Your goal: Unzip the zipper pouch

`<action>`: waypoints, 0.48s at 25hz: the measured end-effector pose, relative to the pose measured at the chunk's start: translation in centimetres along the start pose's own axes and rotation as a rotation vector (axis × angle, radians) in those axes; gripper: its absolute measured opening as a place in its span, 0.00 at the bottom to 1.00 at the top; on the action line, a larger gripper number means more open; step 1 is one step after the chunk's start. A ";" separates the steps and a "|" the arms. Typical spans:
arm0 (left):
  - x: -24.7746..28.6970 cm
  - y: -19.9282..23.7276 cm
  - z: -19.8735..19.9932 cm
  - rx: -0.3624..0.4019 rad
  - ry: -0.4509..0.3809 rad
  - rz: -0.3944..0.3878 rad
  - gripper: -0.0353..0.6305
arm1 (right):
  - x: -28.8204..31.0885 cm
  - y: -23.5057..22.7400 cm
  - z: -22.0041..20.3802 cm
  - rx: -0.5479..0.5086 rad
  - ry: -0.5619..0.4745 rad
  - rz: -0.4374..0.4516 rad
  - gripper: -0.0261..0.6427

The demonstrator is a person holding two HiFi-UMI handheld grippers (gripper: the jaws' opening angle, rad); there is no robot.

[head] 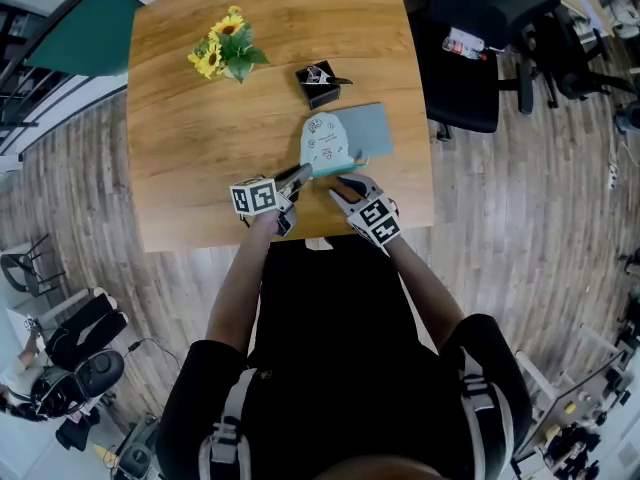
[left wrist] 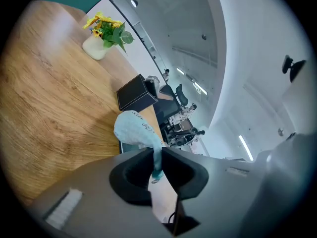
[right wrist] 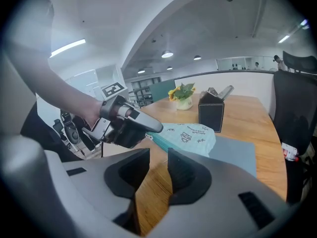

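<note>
A pale teal zipper pouch [head: 324, 141] with small printed drawings lies partly on a grey mat [head: 371, 126] near the table's front edge. My left gripper [head: 302, 174] is shut on the pouch's near end; in the left gripper view the fabric [left wrist: 134, 127] narrows into the pinch between the jaws [left wrist: 157, 156]. My right gripper [head: 341, 187] hovers just right of it, at the pouch's front edge. In the right gripper view its jaws [right wrist: 158, 163] stand open with only bare wood between them, and the pouch [right wrist: 192, 135] and the left gripper [right wrist: 130, 125] lie just ahead.
A black box [head: 319, 84] holding a tool stands behind the pouch. A small pot of yellow flowers [head: 225, 51] sits at the table's far left. The wooden table [head: 190, 158] ends just in front of the grippers. A black office chair [head: 470, 58] stands to the right.
</note>
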State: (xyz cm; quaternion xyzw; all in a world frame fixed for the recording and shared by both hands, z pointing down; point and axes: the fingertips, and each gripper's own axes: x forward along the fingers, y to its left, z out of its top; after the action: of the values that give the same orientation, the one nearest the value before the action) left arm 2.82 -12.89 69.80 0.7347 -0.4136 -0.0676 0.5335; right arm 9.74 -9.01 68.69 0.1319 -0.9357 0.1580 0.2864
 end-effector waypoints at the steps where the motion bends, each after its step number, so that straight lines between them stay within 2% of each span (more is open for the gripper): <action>1: 0.0 -0.1 0.1 -0.026 -0.013 -0.010 0.13 | 0.0 0.2 0.1 -0.005 -0.005 -0.001 0.21; 4: -0.2 -0.5 0.4 -0.096 -0.054 -0.037 0.13 | 0.1 0.5 0.4 -0.018 -0.010 -0.007 0.21; 12: -1.0 -2.8 2.7 -0.207 -0.205 -0.131 0.11 | -0.3 1.1 1.7 -0.057 -0.031 -0.013 0.21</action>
State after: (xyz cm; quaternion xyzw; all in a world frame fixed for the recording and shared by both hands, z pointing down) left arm 2.24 -13.94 65.97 0.6906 -0.4077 -0.2191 0.5558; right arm 8.73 -8.54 66.96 0.1321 -0.9434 0.1276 0.2763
